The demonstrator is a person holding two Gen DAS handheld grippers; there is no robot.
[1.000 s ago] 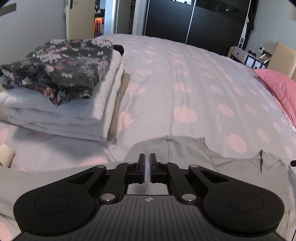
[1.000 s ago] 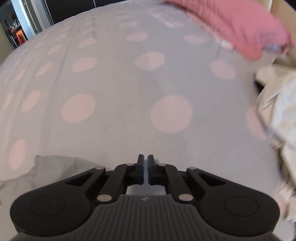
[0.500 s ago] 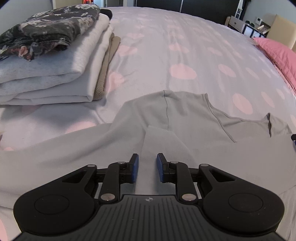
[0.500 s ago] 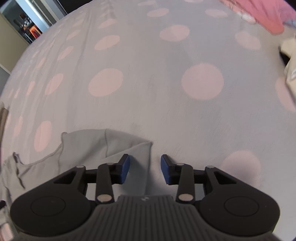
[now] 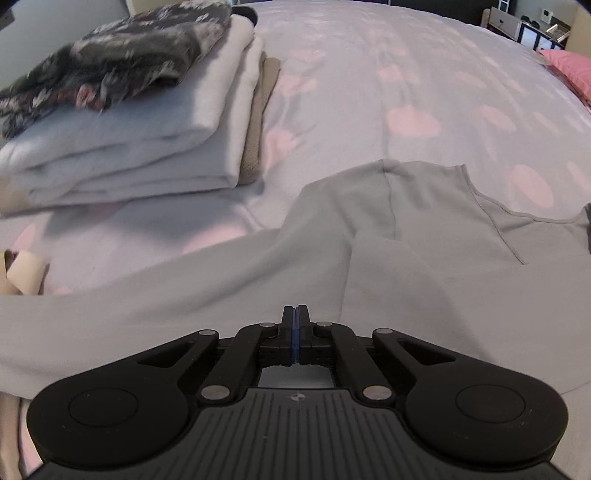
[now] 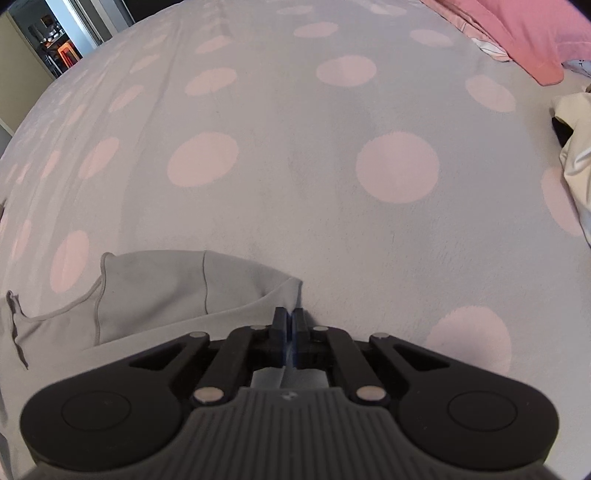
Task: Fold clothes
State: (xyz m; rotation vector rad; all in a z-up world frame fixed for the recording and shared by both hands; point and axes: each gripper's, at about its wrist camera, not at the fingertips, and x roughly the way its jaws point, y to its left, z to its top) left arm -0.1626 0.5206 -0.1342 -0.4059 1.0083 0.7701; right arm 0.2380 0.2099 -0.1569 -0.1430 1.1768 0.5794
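The left gripper [image 5: 296, 307] has its jaws pressed together over the grey top [image 5: 424, 206]; whether fabric is pinched between them cannot be told. The right gripper [image 6: 289, 312] is clamped on a folded edge of the same top [image 6: 155, 291] — the cloth runs up between its pads. The top lies flat on a spotted bedspread [image 6: 295, 155]. A stack of folded clothes [image 5: 122, 122] sits to the left — a pink pillow [image 6: 517, 33] far right.

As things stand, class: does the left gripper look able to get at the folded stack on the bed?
Probably yes: bare bedspread lies between the left gripper and the folded stack. But its jaws are shut low over the grey top.
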